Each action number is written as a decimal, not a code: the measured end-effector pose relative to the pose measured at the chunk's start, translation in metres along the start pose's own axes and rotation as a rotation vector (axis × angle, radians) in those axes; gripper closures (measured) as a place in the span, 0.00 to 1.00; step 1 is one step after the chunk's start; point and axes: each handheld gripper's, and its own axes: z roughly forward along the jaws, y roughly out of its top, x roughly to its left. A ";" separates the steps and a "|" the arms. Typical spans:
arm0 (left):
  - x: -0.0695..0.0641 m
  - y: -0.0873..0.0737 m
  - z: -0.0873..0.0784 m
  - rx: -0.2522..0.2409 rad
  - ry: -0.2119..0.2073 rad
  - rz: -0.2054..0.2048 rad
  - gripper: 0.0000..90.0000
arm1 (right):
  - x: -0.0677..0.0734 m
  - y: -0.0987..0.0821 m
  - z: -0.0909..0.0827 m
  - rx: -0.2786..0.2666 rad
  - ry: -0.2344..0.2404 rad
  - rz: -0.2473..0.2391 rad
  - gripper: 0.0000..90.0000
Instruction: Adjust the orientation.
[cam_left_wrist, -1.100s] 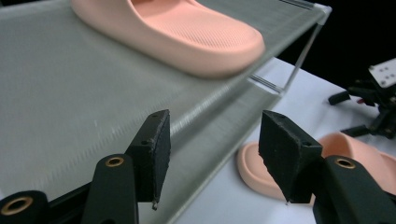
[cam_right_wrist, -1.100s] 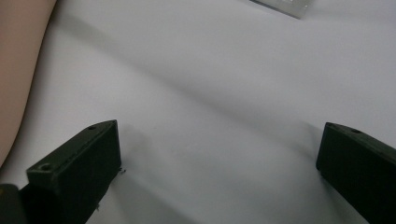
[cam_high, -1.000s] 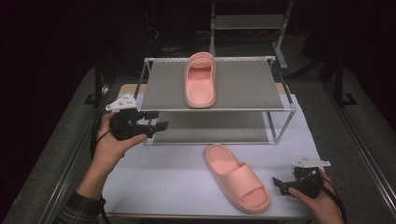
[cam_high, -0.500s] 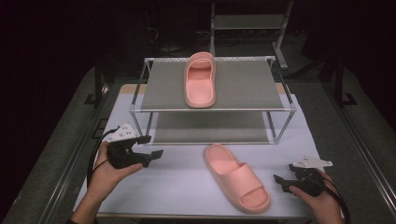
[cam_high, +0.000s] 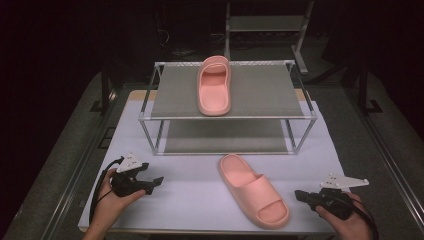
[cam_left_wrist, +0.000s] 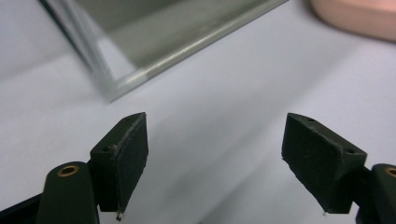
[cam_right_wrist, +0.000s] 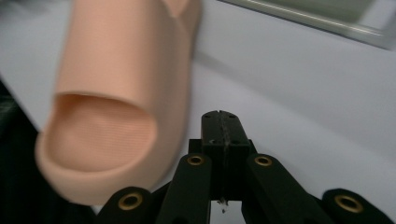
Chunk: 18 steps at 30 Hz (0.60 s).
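Observation:
One pink slipper (cam_high: 214, 86) lies on the top shelf of a metal rack (cam_high: 300, 116). A second pink slipper (cam_high: 254, 196) lies on the white table sheet in front of the rack, toe toward the near edge. My left gripper (cam_high: 156, 182) rests low at the front left, and its jaws have just been opening. In the left gripper view the left gripper (cam_left_wrist: 215, 140) stands open with nothing between its pads. At the slipper's right, my right gripper (cam_high: 299, 194) points at it, a little apart. Its jaws have just been closing, and the right gripper (cam_right_wrist: 220, 125) is shut on nothing, with the slipper's (cam_right_wrist: 116, 93) toe at its left.
The rack's lower shelf (cam_high: 225, 136) is bare. Its near left corner post (cam_left_wrist: 116, 86) stands just ahead of the left gripper. White sheet (cam_high: 190, 200) lies between the left gripper and the slipper. Dark floor and metal stands (cam_high: 300, 30) lie beyond the table.
My left hand has dropped from beside the rack's left end to the table near the front edge. The right gripper's jaws have come together, and that hand has shifted only slightly.

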 end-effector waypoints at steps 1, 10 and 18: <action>0.003 -0.004 0.002 0.015 0.005 -0.005 0.23 | 0.007 0.001 -0.001 -0.014 0.037 -0.004 1.00; 0.006 -0.013 0.011 0.054 0.011 -0.005 0.22 | 0.027 0.003 0.004 -0.021 0.142 -0.037 1.00; 0.005 -0.017 0.013 0.037 0.013 0.019 0.19 | 0.033 0.003 0.019 0.050 0.137 -0.080 1.00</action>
